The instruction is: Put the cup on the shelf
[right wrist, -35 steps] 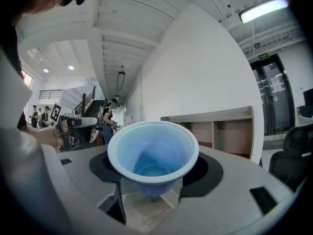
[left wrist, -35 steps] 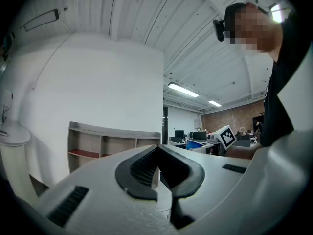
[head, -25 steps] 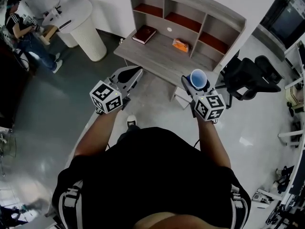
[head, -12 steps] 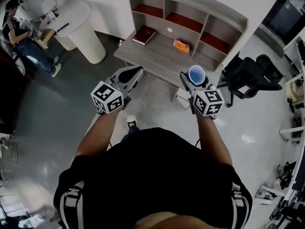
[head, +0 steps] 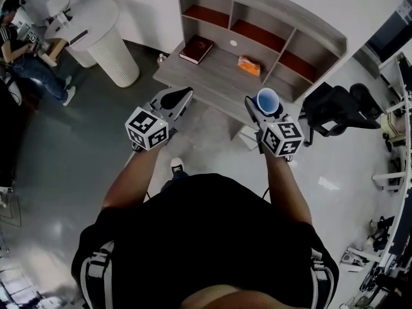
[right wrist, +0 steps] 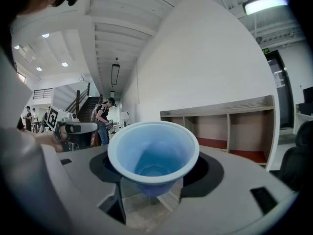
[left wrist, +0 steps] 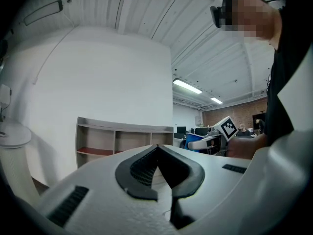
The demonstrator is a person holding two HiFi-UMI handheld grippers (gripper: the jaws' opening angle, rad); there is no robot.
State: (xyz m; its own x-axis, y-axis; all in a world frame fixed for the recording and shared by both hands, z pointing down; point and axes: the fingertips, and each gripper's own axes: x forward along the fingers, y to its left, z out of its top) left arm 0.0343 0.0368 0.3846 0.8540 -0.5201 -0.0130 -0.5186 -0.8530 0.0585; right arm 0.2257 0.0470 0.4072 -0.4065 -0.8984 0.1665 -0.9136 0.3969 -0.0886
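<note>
A blue plastic cup (head: 268, 100) stands upright between the jaws of my right gripper (head: 264, 106), which is shut on its lower body. In the right gripper view the cup (right wrist: 153, 155) fills the middle, its mouth open and empty. The grey shelf unit (head: 261, 19) with red-floored compartments stands on a grey desk (head: 209, 74) just ahead of both grippers; it also shows as the shelf unit (right wrist: 230, 126) in the right gripper view. My left gripper (head: 181, 95) is shut with nothing in it, its pads meeting at the tip (left wrist: 157, 148).
A dark red book (head: 195, 47) and an orange packet (head: 248, 64) lie on the desk. A black office chair (head: 338, 105) stands to the right. A white round table (head: 103, 31) and a person (head: 19, 40) are at the far left.
Both grippers have moved forward toward the desk and shelf. The cup has stayed in the right gripper, and the left gripper has stayed shut.
</note>
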